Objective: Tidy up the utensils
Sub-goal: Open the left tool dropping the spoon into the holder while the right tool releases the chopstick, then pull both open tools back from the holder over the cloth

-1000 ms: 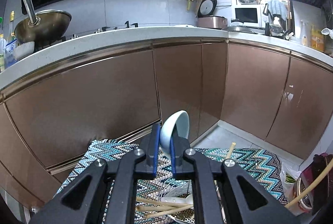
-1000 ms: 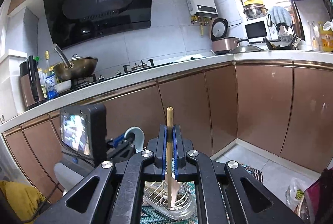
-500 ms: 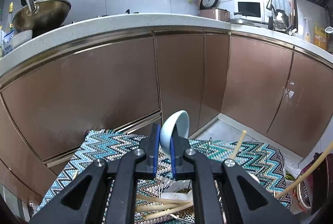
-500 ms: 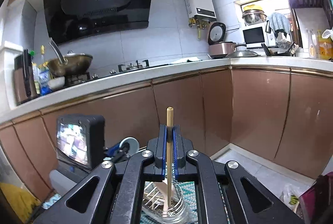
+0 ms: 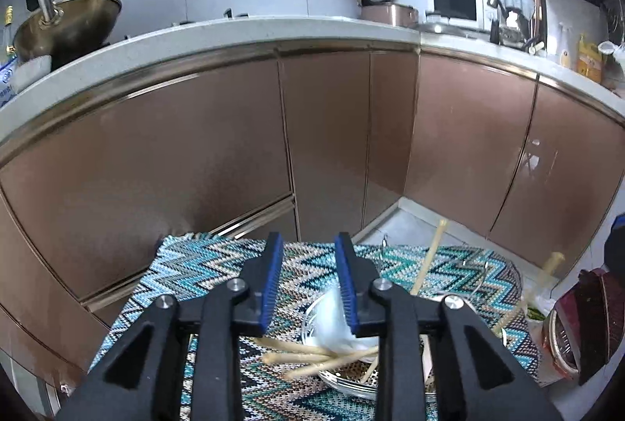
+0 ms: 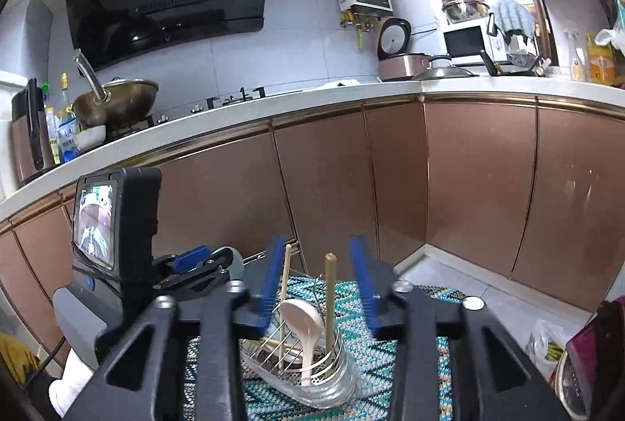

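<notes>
Zigzag cloth [image 6: 402,307] under my wire caddy [image 6: 308,362]: both grippers [image 5: 308,278] [image 6: 318,282] spread and empty, so I'd lift straight clear of the chopstick [image 6: 330,300].

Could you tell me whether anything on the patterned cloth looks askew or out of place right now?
Yes: in the left wrist view, several chopsticks lie flat across the metal dish instead of standing in the wire utensil holder, where the spoon and two chopsticks stand upright.

We see a surface covered by a zigzag-patterned cloth [image 5: 203,272] in teal, white and brown, and directly on it a metal wire utensil rack [image 6: 312,374] (holding a pale spoon [image 6: 304,323] and wooden chopsticks [image 6: 330,300]).
</notes>
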A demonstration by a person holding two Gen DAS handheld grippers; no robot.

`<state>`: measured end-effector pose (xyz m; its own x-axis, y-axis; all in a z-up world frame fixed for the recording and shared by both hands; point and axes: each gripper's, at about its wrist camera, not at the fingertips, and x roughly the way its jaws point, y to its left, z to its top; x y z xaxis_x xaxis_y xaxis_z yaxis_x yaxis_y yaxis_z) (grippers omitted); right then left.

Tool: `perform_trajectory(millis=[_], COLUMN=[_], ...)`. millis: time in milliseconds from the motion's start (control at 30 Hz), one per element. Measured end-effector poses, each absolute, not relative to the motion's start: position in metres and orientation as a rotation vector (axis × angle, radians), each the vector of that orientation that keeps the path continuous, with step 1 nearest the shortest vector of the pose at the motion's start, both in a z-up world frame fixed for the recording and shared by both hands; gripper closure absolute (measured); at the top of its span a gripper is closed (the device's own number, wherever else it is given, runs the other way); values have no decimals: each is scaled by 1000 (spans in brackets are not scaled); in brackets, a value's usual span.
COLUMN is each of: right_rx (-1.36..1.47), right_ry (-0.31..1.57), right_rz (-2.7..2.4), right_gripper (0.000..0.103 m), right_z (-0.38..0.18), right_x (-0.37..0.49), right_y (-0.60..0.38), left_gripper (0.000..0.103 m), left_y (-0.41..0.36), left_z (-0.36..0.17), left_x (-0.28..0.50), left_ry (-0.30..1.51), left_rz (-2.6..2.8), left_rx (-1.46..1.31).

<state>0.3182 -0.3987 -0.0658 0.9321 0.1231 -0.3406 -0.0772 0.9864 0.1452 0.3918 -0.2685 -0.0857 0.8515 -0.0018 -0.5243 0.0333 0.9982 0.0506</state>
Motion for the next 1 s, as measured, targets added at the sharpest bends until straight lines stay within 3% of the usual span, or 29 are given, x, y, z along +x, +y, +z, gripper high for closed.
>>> perform_trajectory(millis=[633,1000], right_rx=[198,207], right_ry=[262,296], right_rz=[-48,-44], right_gripper=[38,32], right_z=[-9,-21], right_x=[214,181], right_y=[-398,-368], left_gripper=[66,62], left_y=[-197,-131], left_z=[-11,4], left_x=[270,207], left_ry=[466,424], left_rz=[-123,-122], left_rx=[-35,-111])
